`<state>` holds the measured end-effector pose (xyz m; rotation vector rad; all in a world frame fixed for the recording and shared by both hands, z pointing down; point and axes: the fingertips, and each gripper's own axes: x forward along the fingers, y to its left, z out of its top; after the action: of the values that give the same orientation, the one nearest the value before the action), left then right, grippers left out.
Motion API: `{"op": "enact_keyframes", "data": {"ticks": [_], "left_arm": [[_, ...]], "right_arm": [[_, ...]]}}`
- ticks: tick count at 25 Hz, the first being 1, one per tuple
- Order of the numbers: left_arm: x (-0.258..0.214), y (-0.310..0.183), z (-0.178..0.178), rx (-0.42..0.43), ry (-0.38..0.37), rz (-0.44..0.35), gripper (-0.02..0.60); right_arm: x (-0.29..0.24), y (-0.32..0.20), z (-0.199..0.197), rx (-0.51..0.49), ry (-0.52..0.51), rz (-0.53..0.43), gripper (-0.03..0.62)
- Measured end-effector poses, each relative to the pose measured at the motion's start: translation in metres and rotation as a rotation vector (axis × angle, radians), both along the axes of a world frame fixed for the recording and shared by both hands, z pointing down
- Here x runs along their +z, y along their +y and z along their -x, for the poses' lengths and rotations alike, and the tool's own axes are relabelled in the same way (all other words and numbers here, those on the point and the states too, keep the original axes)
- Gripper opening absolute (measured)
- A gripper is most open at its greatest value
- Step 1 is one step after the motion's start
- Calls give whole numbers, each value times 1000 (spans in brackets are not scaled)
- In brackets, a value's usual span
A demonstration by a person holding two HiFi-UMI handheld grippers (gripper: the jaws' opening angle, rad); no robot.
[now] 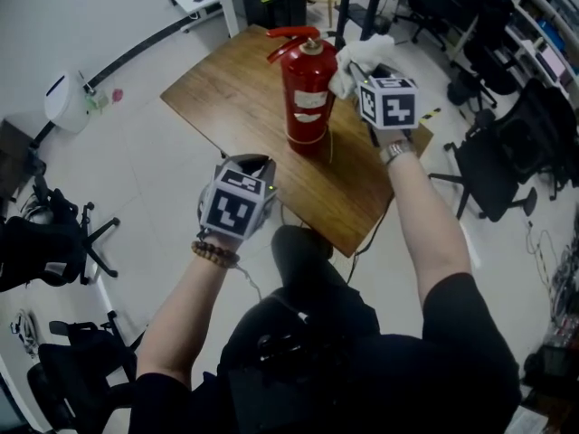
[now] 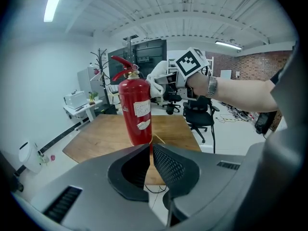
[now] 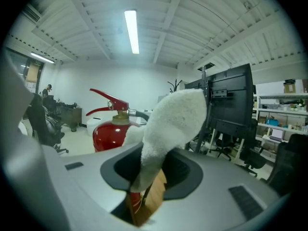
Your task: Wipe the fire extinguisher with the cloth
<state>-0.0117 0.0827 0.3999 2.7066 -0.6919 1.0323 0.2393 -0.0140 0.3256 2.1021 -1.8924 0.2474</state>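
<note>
1. The fire extinguisher [image 1: 308,93] stands upright on the wooden table [image 1: 226,89], near the middle of the top. Its red lever and black hose are up at the head, and there is a pale label on the body.
2. The right gripper [image 1: 357,69] comes in from the right side, over the table's right corner. Its jaws are clamped on the white cloth [image 1: 364,57].
3. In the right gripper view, the cloth [image 3: 171,124] bulges up out of the gripper [image 3: 144,177]. It is pinched low between the dark pads, with the jaws partway apart around its thickness.
4. The cloth is right up at the extinguisher's upper shoulder, on its right side, just below the valve. It looks to be against the red body [image 3: 108,134], though I cannot tell whether it touches.
5. The left gripper [image 1: 251,163] hangs above the table's near-left edge. It is clear of the extinguisher and aimed at it.
6. In the left gripper view, the two jaws [image 2: 150,150] are closed together with nothing between them. The extinguisher [image 2: 135,112] stands straight beyond the tips, and the cloth [image 2: 156,83] is at its shoulder.
7. A watch [image 1: 395,150] sits on the right wrist and a bead bracelet [image 1: 214,254] on the left.
8. Black office chairs [image 1: 493,174] stand on the floor off the table's right side.
</note>
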Motion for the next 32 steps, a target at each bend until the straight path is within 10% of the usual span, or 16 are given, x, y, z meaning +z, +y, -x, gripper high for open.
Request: {"op": "enact_keyframes", "data": {"ticks": [32], "left_arm": [[64,-66,-59,85,-55,124,11]], "right_arm": [[197,-12,-1,-55,-68,290,130]]}}
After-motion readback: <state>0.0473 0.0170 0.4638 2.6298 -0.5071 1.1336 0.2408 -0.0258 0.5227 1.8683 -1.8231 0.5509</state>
